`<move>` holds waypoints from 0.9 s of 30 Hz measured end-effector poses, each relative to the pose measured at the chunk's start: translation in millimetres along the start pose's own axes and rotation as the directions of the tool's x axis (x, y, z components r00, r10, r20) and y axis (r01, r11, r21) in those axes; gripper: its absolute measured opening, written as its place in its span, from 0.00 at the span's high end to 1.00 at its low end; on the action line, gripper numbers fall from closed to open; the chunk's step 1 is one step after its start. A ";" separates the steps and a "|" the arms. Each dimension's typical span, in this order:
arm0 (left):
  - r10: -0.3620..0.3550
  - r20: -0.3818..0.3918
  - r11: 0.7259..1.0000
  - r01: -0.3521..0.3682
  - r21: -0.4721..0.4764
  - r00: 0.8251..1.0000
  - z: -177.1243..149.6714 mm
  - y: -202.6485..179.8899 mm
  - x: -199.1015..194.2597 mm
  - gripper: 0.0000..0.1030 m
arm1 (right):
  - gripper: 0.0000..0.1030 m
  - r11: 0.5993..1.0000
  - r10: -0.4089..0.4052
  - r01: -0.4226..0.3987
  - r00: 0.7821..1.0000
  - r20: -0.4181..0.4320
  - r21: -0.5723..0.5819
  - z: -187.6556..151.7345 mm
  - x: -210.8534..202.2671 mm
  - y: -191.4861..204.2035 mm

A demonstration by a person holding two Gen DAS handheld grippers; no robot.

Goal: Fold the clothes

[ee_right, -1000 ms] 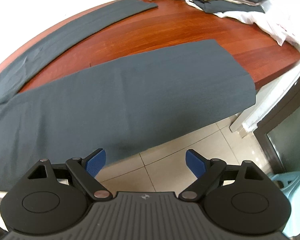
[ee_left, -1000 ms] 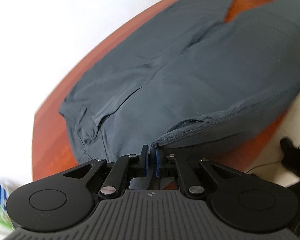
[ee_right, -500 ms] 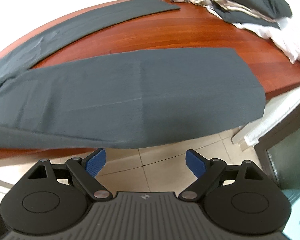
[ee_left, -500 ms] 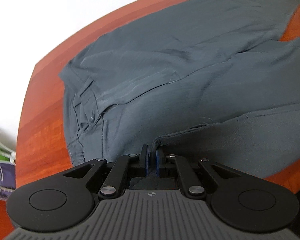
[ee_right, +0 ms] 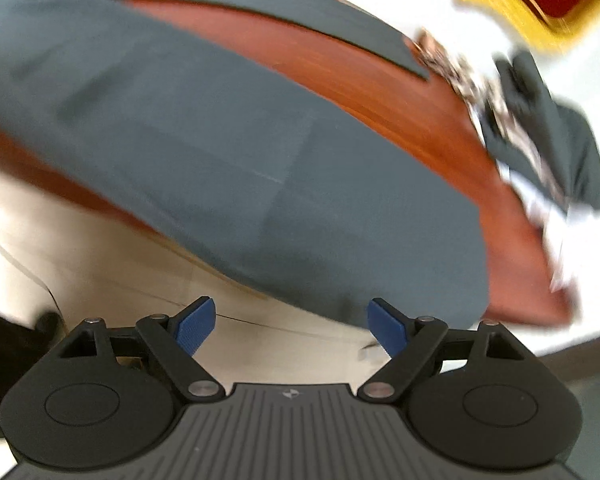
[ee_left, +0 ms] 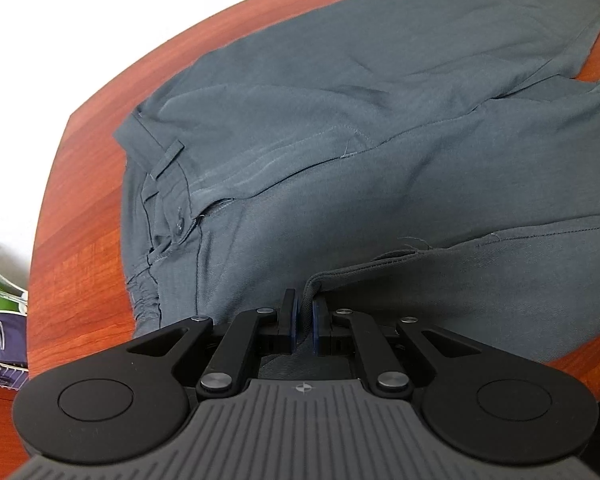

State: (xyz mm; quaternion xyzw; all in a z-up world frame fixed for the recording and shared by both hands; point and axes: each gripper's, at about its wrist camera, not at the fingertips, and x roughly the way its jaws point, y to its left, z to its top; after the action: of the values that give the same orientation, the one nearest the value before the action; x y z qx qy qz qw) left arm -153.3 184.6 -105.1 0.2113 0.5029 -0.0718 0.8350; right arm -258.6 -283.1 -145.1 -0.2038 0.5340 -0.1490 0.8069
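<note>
Left tongs (ee_left: 305,320): the two blue pads stand almost together, pinching a folded hem edge of the grey trousers (ee_left: 380,152). The pinched cloth rises from between the pads and runs off to the right as a stitched, slightly frayed edge lying over the near trouser leg.

Beyond the left tongs, the trousers lie spread on the reddish wooden tabletop (ee_left: 80,240). The waistband, with a belt loop and a button (ee_left: 179,229), sits at the left end of the garment; the two legs run away to the upper right, and a narrow wedge of bare wood shows between them near the right edge of the view. A wire rack (ee_left: 0,320) holding coloured items shows past the left edge of the tabletop.

Right tongs (ee_right: 291,326): the blue pads are spread wide and are closing, with nothing between them; only pale floor (ee_right: 100,272) shows in the gap. This view is blurred by motion.

Just beyond the right tongs, one trouser leg (ee_right: 280,184) lies across the tabletop with its near edge hanging over the tabletop's rim, close to the right pad; contact cannot be told. The other leg lies farther back, separated from the first by a band of bare wood. At the far right end of the tabletop sits a heap of other clothes (ee_right: 540,132), dark, white and patterned.
</note>
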 end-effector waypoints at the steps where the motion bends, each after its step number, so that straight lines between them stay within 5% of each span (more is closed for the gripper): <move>1: 0.000 -0.001 1.000 0.000 -0.001 1.000 -0.2 -0.3 0.2 0.92 | 0.16 0.998 -0.018 0.019 1.000 0.006 -0.055 0.2 3.3 4.8; 8: 0.004 0.009 1.000 -0.004 -0.001 1.000 -3.2 -2.0 -4.9 0.92 | 0.26 0.942 -0.154 0.166 0.986 0.062 -0.293 0.2 27.9 27.4; 20: -0.003 0.043 0.998 0.006 -0.056 0.999 -11.9 3.0 -17.6 0.92 | 0.38 0.911 -0.193 0.209 0.978 0.081 -0.354 -1.9 46.8 41.8; 22: -0.003 0.046 0.998 0.006 -0.060 0.999 -11.6 3.2 -18.1 0.92 | 0.47 0.913 -0.195 0.212 0.977 0.083 -0.348 -0.5 47.1 44.4; 24: -0.005 0.054 0.998 0.008 -0.058 0.999 -12.4 3.4 -20.5 0.93 | 0.71 0.917 -0.196 0.214 0.977 0.087 -0.337 2.7 48.3 44.7; 27: -0.007 0.066 0.999 0.010 -0.038 0.998 -16.9 2.1 -26.9 0.96 | 0.91 0.924 -0.191 0.213 0.976 0.099 -0.317 7.4 45.8 40.8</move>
State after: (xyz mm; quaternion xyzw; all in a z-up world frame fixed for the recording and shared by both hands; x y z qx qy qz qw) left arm -179.3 191.2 -87.9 0.1906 0.4774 -0.0726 0.8547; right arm -233.3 -267.2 -199.1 -0.3932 0.5002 -0.1344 0.7597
